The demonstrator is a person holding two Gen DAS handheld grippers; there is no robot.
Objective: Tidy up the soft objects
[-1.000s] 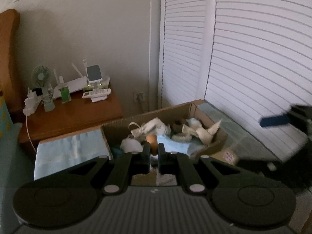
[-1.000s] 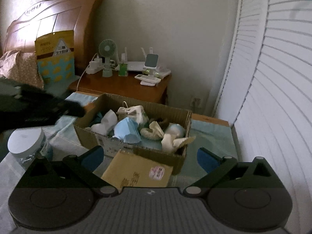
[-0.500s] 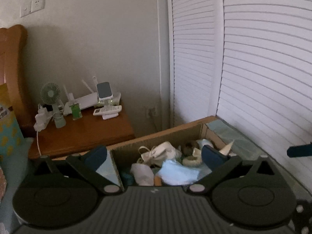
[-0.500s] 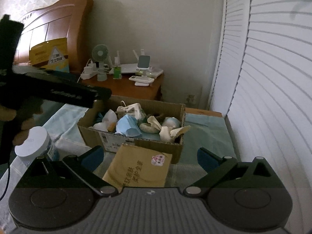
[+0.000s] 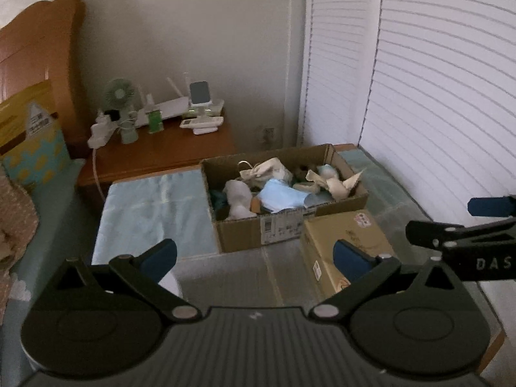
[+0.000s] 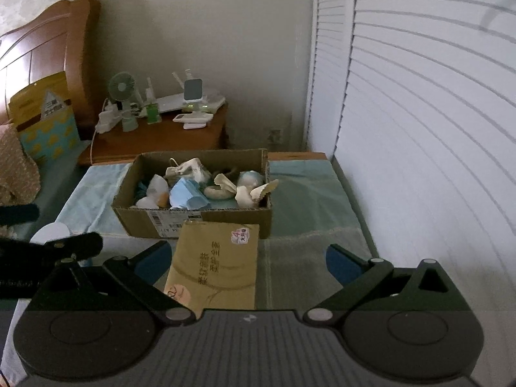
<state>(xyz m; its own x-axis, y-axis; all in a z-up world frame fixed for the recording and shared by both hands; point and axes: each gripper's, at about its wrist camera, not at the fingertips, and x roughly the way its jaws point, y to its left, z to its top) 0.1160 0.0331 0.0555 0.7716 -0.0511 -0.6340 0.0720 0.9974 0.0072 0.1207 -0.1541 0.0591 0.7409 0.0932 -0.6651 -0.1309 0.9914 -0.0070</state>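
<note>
Both units have pulled back from the one cardboard box [image 6: 193, 216]. Left hand-held gripper [image 5: 254, 254] and right hand-held gripper [image 6: 248, 258]: fingers apart, empty. One envelope [image 6: 216, 267] abuts the box; its writing is unreadable.

Cardboard box [image 5: 245, 235] beyond spread, empty fingers [image 5: 159, 256]

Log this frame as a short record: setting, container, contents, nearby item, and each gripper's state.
setting: bedroom, bed beside a wooden nightstand
container: open cardboard box on the bed
contents: soft items in a jumble, including a blue cloth and a cream pouch
nearby item: yellow envelope lying flat, its far edge at the box front
left gripper: open, empty
right gripper: open, empty, above the envelope
</note>
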